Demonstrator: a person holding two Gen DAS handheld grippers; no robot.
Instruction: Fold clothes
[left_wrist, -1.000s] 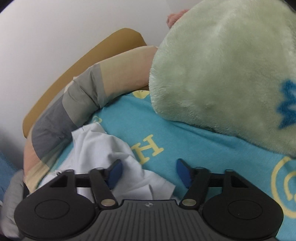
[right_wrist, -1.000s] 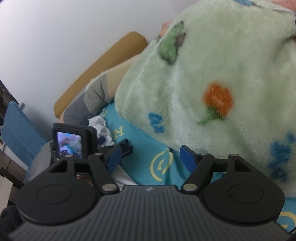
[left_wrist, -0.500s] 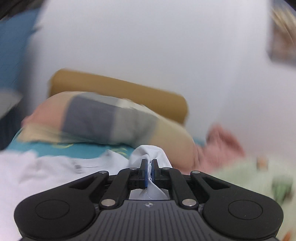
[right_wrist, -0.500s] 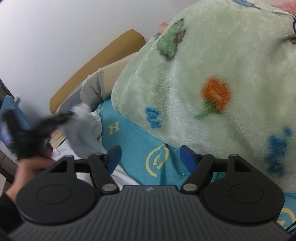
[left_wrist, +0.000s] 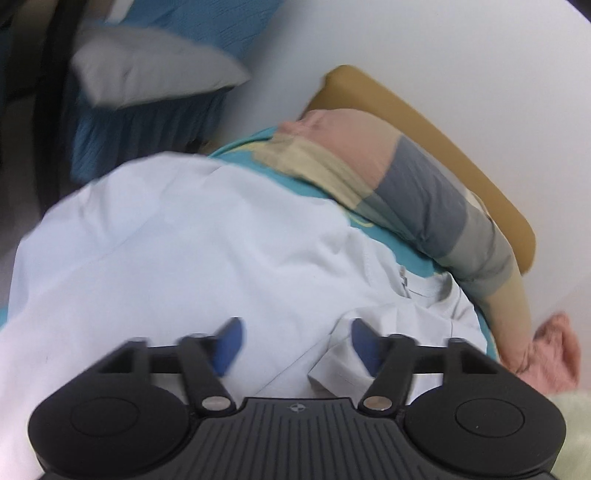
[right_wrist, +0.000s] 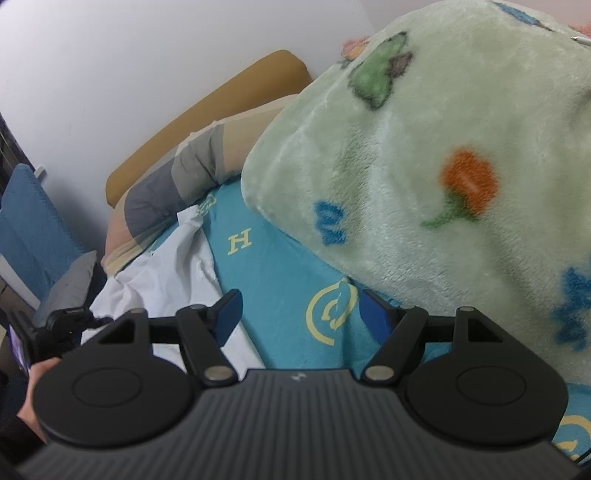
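White cotton garment (left_wrist: 192, 258) lies spread across a turquoise bedsheet printed with yellow letters and ring motifs (right_wrist: 280, 273), filling most of the left wrist view. Its surface is fairly flat there, with a stitched seam and a small tag near the far edge, and a folded flap of the same cloth sits just under the right-hand blue pad. The left gripper (left_wrist: 295, 345) hangs over this cloth with its jaws spread wide and nothing between the blue fingertips (left_wrist: 231, 341). Beyond the garment a long bolster pillow in bands of pink, beige and grey (left_wrist: 417, 188) runs along a mustard-brown padded headboard (left_wrist: 461, 162), and a pink knitted item (left_wrist: 554, 354) sits at the pillow's right end. This view is slightly blurred.

From the right wrist view, the right gripper (right_wrist: 301, 314) is also released, jaws wide apart, over the sheet just beside the garment's right edge (right_wrist: 177, 269). A pale green fleece blanket with orange flower, green and blue motifs (right_wrist: 443, 155) is heaped on the bed to the right, overlapping the sheet. At the lower left, a hand (right_wrist: 31, 391) holds the other black device, partly hidden behind the right gripper's body.
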